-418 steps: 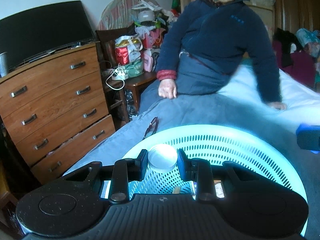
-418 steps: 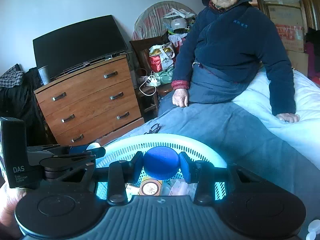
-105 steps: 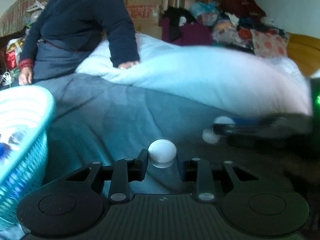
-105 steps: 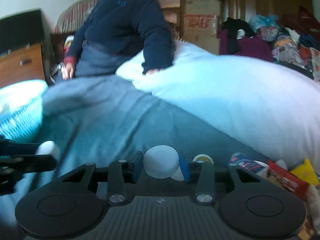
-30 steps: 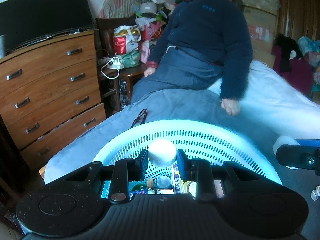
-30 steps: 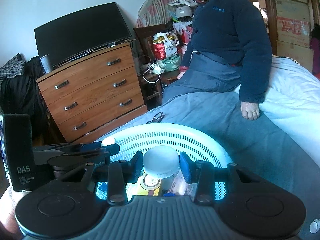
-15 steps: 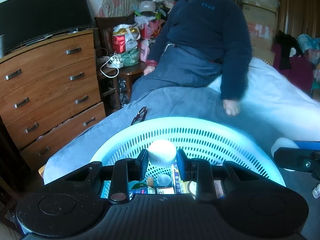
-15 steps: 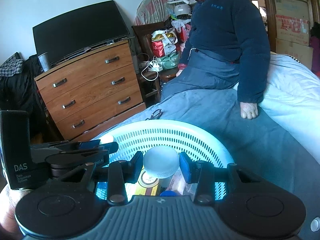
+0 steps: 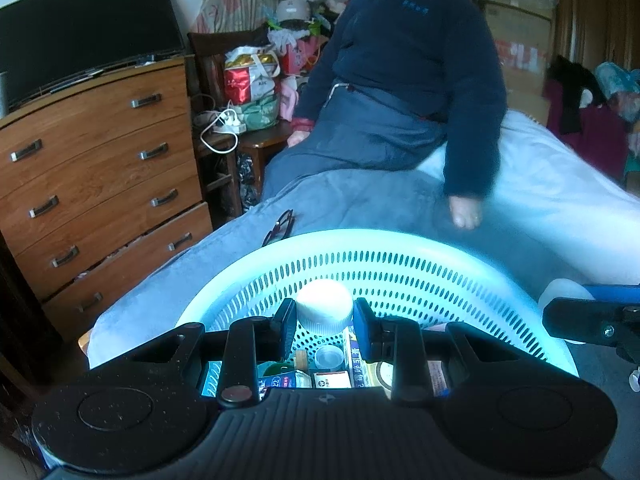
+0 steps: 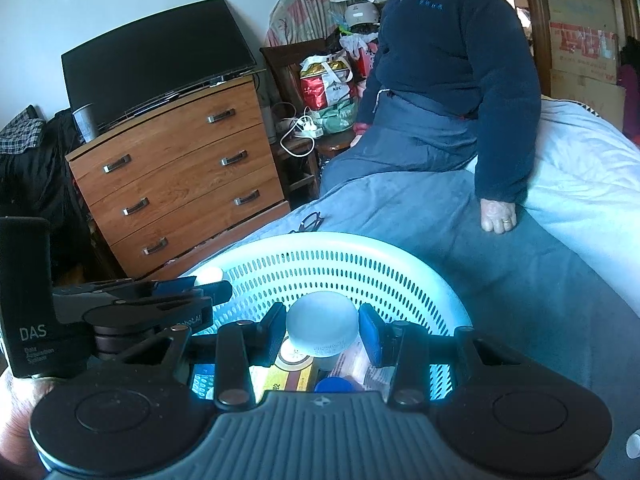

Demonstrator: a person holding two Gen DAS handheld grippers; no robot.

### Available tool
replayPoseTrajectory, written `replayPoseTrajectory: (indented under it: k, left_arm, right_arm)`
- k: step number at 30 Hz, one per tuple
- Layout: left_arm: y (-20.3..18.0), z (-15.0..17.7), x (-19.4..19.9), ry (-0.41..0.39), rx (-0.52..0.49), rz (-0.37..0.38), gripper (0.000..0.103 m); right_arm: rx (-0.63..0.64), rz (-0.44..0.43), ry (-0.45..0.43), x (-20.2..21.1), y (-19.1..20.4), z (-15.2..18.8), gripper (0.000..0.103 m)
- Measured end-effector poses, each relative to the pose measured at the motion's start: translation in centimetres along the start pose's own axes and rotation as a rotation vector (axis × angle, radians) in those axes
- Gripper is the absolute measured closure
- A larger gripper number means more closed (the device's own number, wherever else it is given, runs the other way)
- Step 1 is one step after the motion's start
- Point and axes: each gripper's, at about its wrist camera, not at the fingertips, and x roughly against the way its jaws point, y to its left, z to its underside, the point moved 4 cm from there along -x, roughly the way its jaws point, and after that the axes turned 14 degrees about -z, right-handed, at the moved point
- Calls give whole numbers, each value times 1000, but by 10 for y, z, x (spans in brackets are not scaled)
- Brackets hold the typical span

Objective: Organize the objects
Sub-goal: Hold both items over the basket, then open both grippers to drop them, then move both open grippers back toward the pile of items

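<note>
- Compared with half a second ago, the right gripper (image 10: pixel 323 331) shows clear gaps on both sides of its white round-capped bottle (image 10: pixel 321 330); the jaws have loosened, and the bottle sits between them over the basket.
- The left gripper (image 9: pixel 325 322) is unchanged, clenched on a white ribbed-cap bottle (image 9: pixel 324 306) above the basket interior.
- The pale turquoise perforated plastic basket (image 9: pixel 400 270) rests on the grey bedspread (image 10: pixel 540 280).
- Basket contents: small printed boxes (image 9: pixel 332 380), a clear lidded jar (image 9: pixel 329 357), a round tin (image 10: pixel 294 358) and a blue cap (image 10: pixel 334 384).
</note>
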Motion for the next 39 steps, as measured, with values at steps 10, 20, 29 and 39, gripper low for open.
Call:
replayPoseTrajectory:
  k: [10, 20, 29, 39]
  left_arm:
    - [0, 2, -6, 6, 4, -7, 71]
    - [11, -3, 23, -123, 48, -54, 6]
    - [-59, 52, 154, -334, -65, 347, 0]
    - [-168, 134, 201, -261, -274, 544, 4]
  right_arm:
    - [0, 1, 7, -8, 1, 1, 60]
    - [33, 75, -255, 73, -3, 18, 19]
    - [-79, 367, -201, 189, -70, 223, 15]
    - [-280, 533, -208, 267, -126, 355, 17]
